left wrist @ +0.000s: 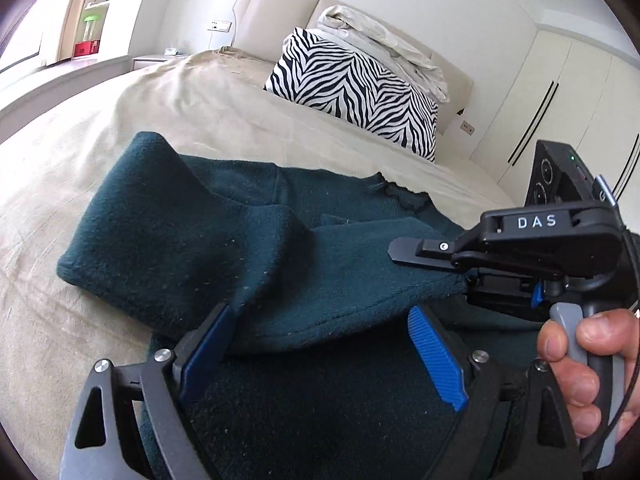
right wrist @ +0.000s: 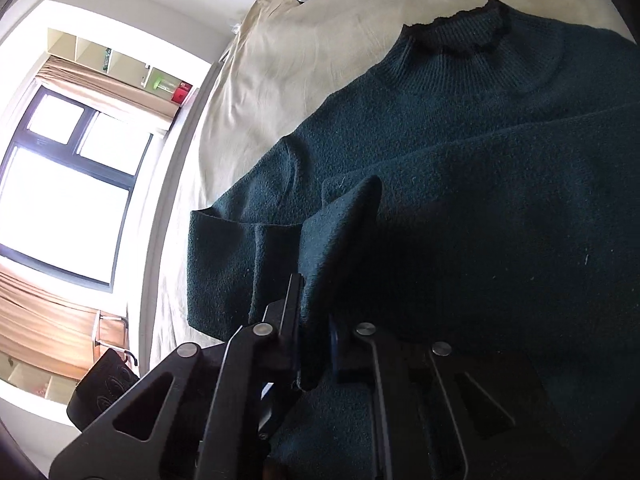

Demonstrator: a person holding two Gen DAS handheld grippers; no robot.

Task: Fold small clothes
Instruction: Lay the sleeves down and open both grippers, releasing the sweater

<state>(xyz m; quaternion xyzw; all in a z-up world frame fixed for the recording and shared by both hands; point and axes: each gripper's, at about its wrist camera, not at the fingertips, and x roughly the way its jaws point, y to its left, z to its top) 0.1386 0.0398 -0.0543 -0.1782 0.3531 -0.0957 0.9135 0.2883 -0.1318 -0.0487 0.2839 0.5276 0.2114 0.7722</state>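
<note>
A dark green sweater (left wrist: 224,240) is spread on the beige bed sheet (left wrist: 80,152), with one sleeve folded across its body. At 6 o'clock in the left wrist view, the left gripper (left wrist: 320,354) is held wide open over the cloth, and nothing is gripped by its blue pads (left wrist: 436,356). At 3 o'clock, the right gripper (left wrist: 466,276) is seen closed on the sweater's edge. A zebra pillow (left wrist: 356,92) is placed at 12 o'clock.

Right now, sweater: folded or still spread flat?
Partly folded. The dark green sweater has a sleeve doubled across its body, collar flat on the bed.
</note>
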